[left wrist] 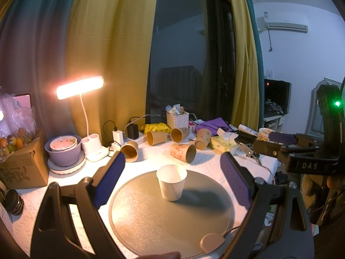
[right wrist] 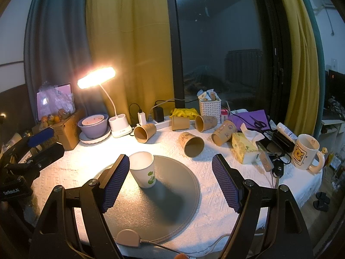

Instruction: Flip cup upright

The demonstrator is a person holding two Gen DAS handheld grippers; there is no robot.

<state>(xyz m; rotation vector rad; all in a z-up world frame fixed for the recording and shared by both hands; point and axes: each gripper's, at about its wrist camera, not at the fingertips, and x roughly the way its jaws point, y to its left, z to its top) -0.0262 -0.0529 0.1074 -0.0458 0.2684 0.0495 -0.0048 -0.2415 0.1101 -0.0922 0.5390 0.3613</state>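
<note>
A white paper cup (left wrist: 171, 182) with a small green leaf print stands upright, mouth up and seemingly empty, on a round grey mat (left wrist: 151, 226) that lies on the tabletop (right wrist: 215, 185), which is covered by a white textured cloth. The left hand-held gripper (left wrist: 172, 181) has its blue-padded fingers spread wide on either side of the cup, touching nothing. The right hand-held gripper (right wrist: 170, 181) is likewise spread; in its own view the cup sits just beside its left pad (right wrist: 116, 181), and contact cannot be told.

Behind the mat, five brown paper cups (right wrist: 190, 144) lie tipped on their sides, mouths facing various ways. A lilac bowl (left wrist: 64, 151) on a white plate holds a smaller pale bowl nested inside. A white lattice basket (right wrist: 209, 106) is stuffed with small packets. A cardboard box (left wrist: 23, 166) at the left carries a clear bag of orange fruit. A cream mug (right wrist: 305, 152) with a yellow bear picture stands at the right edge, near a yellow tissue box (right wrist: 244, 149) with a tissue sticking up.

A lit white desk lamp (right wrist: 97, 77) on a bendy neck throws warm light across the cloth. Chargers sit in a power strip by the window, and scissors lie on a purple sheet. Yellow and teal curtains (right wrist: 129, 43) frame a dark window; an air conditioner (left wrist: 284, 24) hangs on the far white wall.

The right gripper's body, seen from the left camera, bears the letters "DAS"; the left one's body, seen from the right camera, reads "GenRobot.AI".
</note>
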